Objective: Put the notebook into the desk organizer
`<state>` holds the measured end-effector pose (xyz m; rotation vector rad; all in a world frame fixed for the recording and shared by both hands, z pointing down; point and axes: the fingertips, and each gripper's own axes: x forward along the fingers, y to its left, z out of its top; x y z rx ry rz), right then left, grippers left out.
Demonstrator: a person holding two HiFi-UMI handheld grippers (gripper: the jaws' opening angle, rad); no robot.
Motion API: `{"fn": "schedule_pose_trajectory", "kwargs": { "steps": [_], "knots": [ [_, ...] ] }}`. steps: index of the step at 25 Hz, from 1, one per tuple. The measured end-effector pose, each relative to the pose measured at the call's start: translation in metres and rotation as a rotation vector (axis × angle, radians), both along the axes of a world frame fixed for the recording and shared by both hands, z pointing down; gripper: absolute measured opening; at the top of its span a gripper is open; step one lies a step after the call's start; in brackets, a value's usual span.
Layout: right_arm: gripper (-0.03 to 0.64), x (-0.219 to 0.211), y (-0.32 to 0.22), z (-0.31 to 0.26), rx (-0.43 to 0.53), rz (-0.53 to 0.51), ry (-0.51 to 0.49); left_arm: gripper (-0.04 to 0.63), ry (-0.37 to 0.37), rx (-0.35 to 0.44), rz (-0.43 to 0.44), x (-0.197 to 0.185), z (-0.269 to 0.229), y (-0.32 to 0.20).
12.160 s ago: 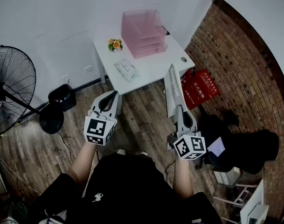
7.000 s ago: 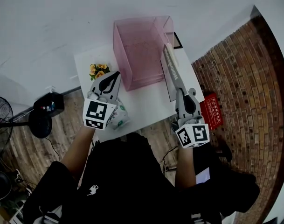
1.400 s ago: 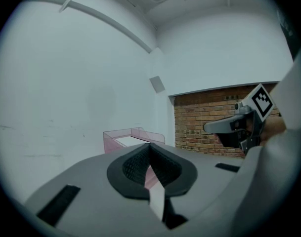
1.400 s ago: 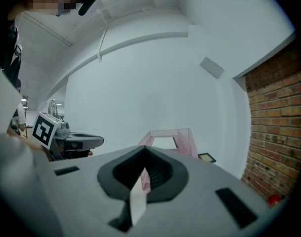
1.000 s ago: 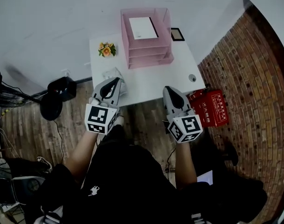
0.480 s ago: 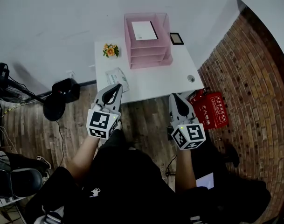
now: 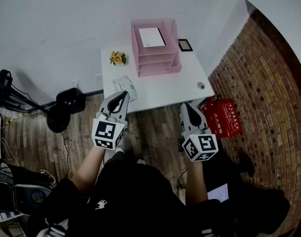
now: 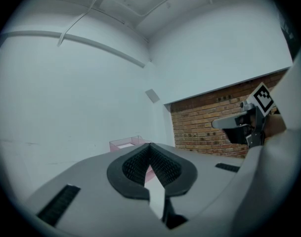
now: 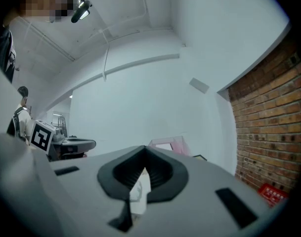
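Notebook point(image 7: 151, 36) lay flat in the top tray of the pink organizer point(image 7: 157, 68), well ahead of both grippers, and neither touched it. The organizer stood at the far side of the white table point(image 7: 165, 89), past the tips of the grippers.

The left gripper point(image 7: 123, 94) had its jaws pressed together, with nothing between them. In the head view its tips showed over the near part of the table, just beside a white packet point(image 7: 125, 84). Small flowers point(image 7: 117, 58) stood farther ahead of it.

The right gripper point(image 7: 186, 105) was also pressed together and empty. Its tips were at the near edge of the table. A dark frame point(image 7: 185, 45) lay ahead of it, beside the organizer, and a red box point(image 7: 222, 116) was on the floor to its right.

Both grippers pointed level toward the organizer, well apart from each other.
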<state>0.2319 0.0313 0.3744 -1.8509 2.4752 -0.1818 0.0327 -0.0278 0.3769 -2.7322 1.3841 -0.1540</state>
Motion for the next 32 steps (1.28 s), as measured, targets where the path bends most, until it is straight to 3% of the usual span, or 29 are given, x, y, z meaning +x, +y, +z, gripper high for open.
{"fn": "schedule_pose_trajectory", "kwargs": {
  "steps": [32],
  "knots": [
    [0.002, -0.008, -0.014, -0.002, 0.006, 0.005, 0.051, 0.003, -0.023, 0.0, 0.023, 0.003, 0.002, -0.019]
  ]
}}
